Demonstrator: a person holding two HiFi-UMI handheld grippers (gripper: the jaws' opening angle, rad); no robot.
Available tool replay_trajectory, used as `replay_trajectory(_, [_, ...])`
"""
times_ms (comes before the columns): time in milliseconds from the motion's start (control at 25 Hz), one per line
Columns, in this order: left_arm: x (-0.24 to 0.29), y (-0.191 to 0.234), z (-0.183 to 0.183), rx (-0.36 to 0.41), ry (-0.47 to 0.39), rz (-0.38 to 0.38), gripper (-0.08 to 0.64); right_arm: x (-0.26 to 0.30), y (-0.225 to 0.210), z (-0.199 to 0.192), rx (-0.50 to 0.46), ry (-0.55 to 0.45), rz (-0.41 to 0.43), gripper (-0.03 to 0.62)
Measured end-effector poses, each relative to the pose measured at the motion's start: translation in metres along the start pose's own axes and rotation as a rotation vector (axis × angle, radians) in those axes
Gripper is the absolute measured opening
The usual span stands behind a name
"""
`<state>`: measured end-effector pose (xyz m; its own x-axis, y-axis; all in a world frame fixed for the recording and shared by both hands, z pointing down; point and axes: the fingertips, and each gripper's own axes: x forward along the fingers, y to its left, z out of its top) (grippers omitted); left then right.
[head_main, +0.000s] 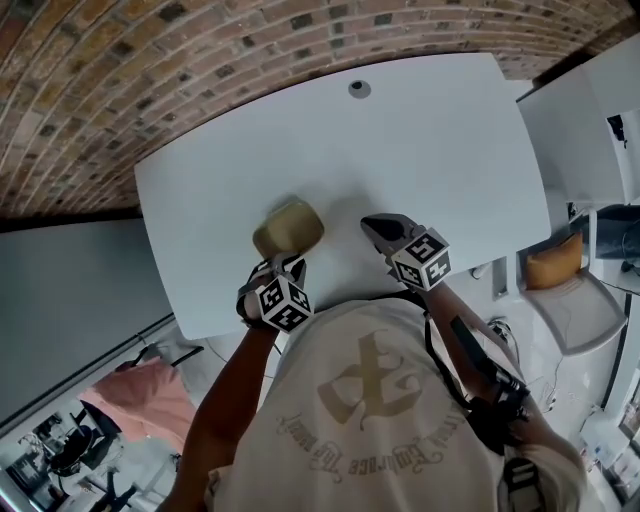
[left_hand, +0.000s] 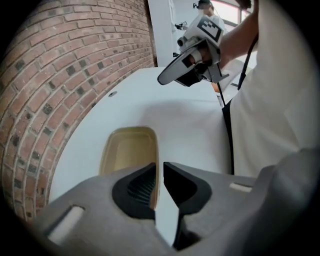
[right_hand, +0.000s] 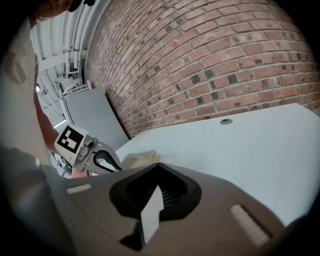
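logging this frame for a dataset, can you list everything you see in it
table: 1, white, centre, against the wall
container: 1, tan, open-topped, on the table's near part, held by one side wall
grommet: 1, grey, round, at the table's far edge
brick wall: 1, red-brown, behind the table
grey panel: 1, grey, left of the table
cushion: 1, orange-tan, on a white seat to the right
pink cloth: 1, pink, on the floor at lower left
left tongs: 1, grey with black pads, closed on the container's wall
right tongs: 1, grey with black pads, shut, nothing in them, above the table right of the container
marker cubes: 2, black and white, one on each tongs
shirt: 1, pale beige, printed, bottom centre
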<state>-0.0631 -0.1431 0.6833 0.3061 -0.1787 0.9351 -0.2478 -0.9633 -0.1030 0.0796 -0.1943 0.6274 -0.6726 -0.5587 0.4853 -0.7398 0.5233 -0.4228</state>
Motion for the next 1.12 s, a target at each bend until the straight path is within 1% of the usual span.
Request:
replay_trajectory(280, [0.009,-0.002,-0.003,0.019,0.038,-0.019,0.043,0.005,-0.007,-0.003,0.018,0.005,0.015,0.008])
replay_trajectory(560, [0.012,-0.001,0.001,0.032,0.033,0.009,0.024,0.006,-0.009,-0.003,0.019,0.004,0.025,0.008])
replay_trajectory(760, [0.008,-0.001,0.001,0.002,0.022,0.03,0.021,0.006,-0.006,-0.005,0.005,0.017,0.04,0.009])
replay_trajectory(1120, [-0.01,0.0,-0.003,-0.045,-0.034,0.106,0.021,0.005,0.005,-0.007,-0.042,0.046,0.06,0.008])
